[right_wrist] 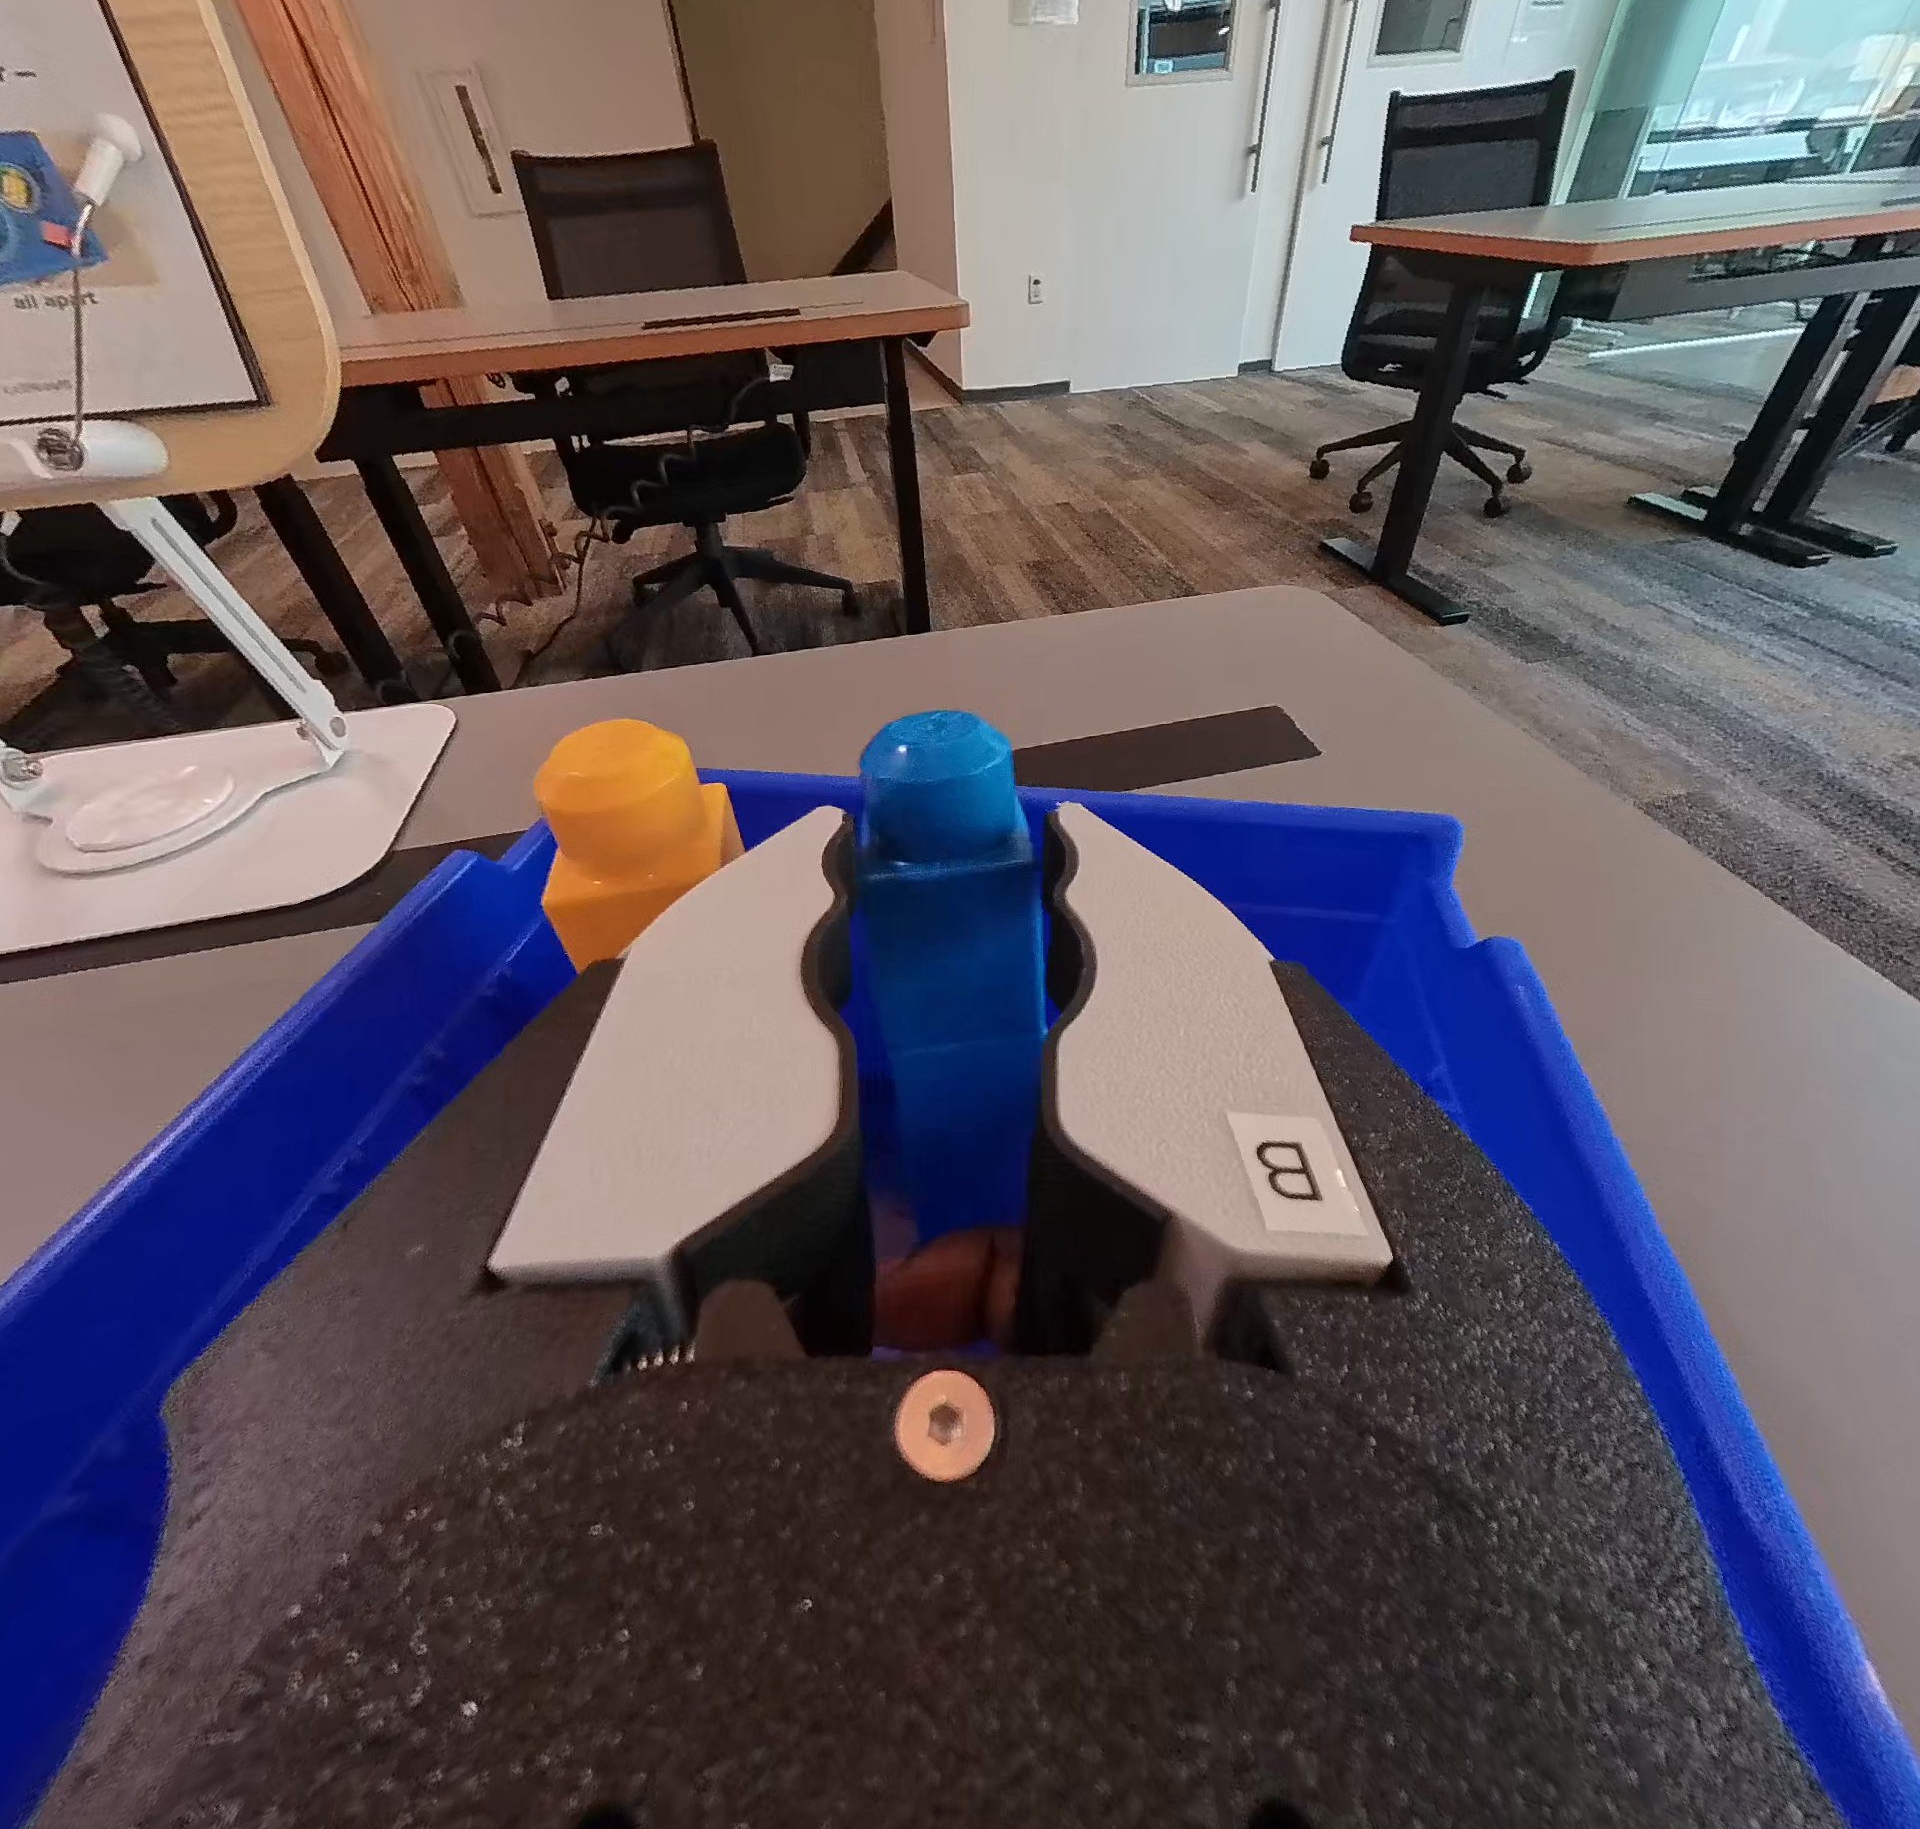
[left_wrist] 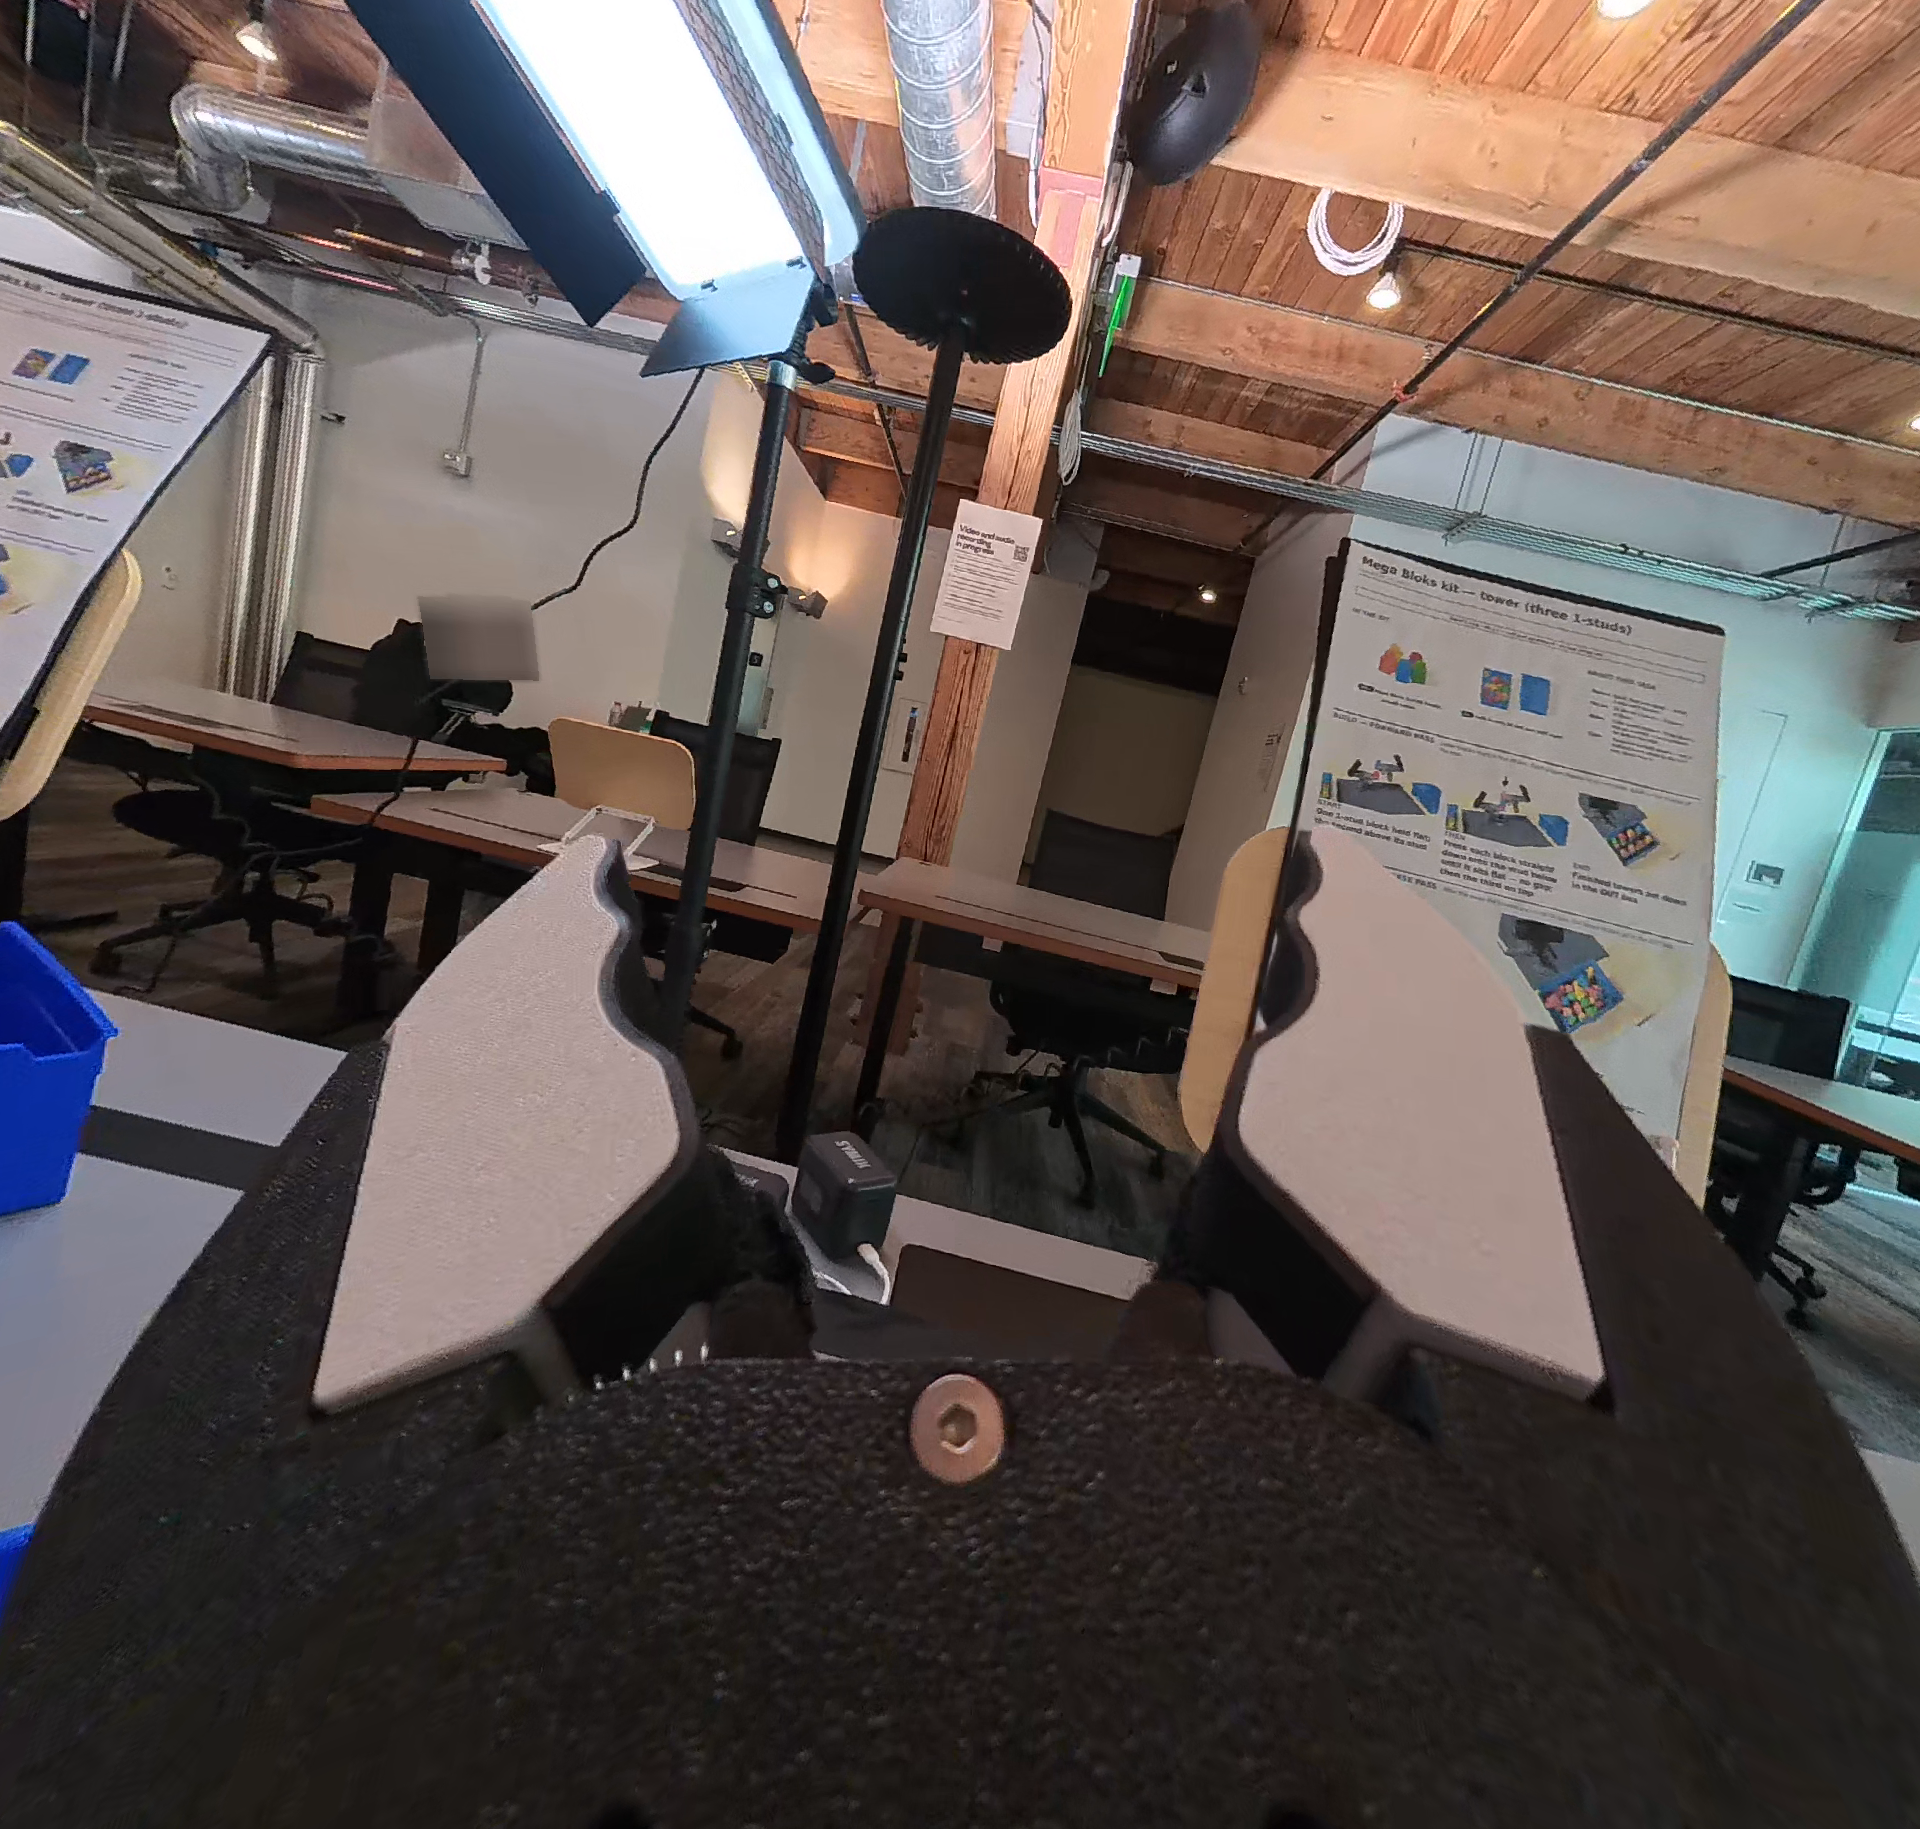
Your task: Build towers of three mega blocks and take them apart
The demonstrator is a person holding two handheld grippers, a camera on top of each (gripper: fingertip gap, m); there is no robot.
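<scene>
Right wrist view: jaws around blue tower (right_wrist: pixel 940 958).

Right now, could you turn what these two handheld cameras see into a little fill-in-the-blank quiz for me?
1. The right tool is shut on a stacked plastic tower whose top block is coloured ____.
2. That tower stands in a plastic bin coloured ____.
3. Left of it stands an ____ plastic block.
4. The left tool is open and holds ____.

Missing words: blue; blue; orange; nothing
</scene>
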